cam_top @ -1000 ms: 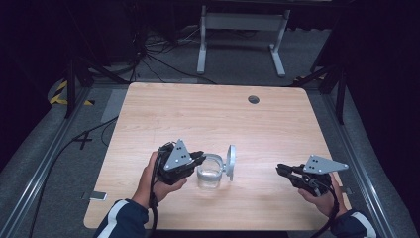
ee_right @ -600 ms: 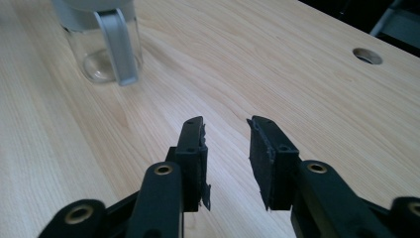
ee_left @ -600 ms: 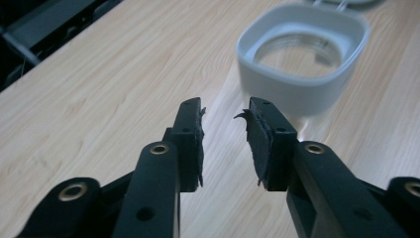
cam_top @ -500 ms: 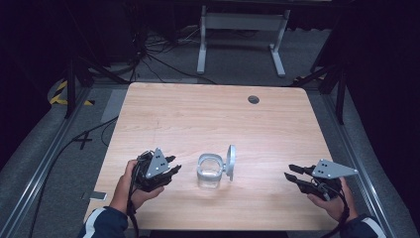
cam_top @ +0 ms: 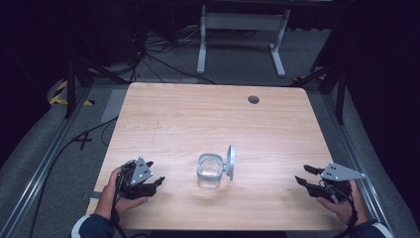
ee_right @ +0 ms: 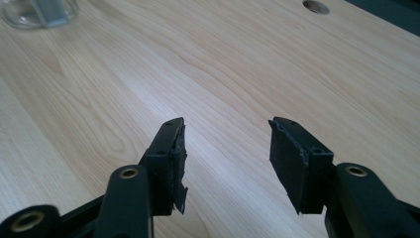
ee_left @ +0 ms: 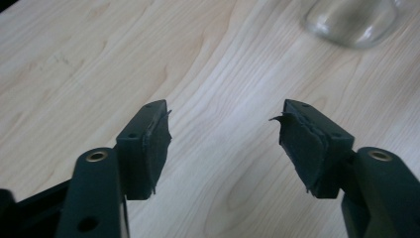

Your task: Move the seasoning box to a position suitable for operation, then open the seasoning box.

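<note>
your two hands sit at the near edge of the tabletop (cam_top: 173, 114), one on each side of the glass jar (cam_top: 210, 172), and neither touches it. the jar stands upright near the middle of the near half of the tabletop, with its lid (cam_top: 231, 162) swung open on the hinge and standing on edge against the right side of the mouth, so the opening looks done. your left gripper (cam_top: 154, 182) rests low by the near left corner, jaws spread fairly wide with only bare wood between the pads; they have just been opening. in the left gripper view the base of the jar sits at the top right, well ahead of the jaws. your right gripper (cam_top: 303, 175) lies near the right edge, well apart from the jar, jaws also spread wide and just been opening, nothing between them; in the right gripper view the jar shows far off at the top left and the cable hole (ee_right: 316, 6) at the top. this reads as the release and pull-back step. if more is wanted from the jar, you would need to reach in again, steady the glass body with one gripper, and keep the lid from tipping shut.
</note>
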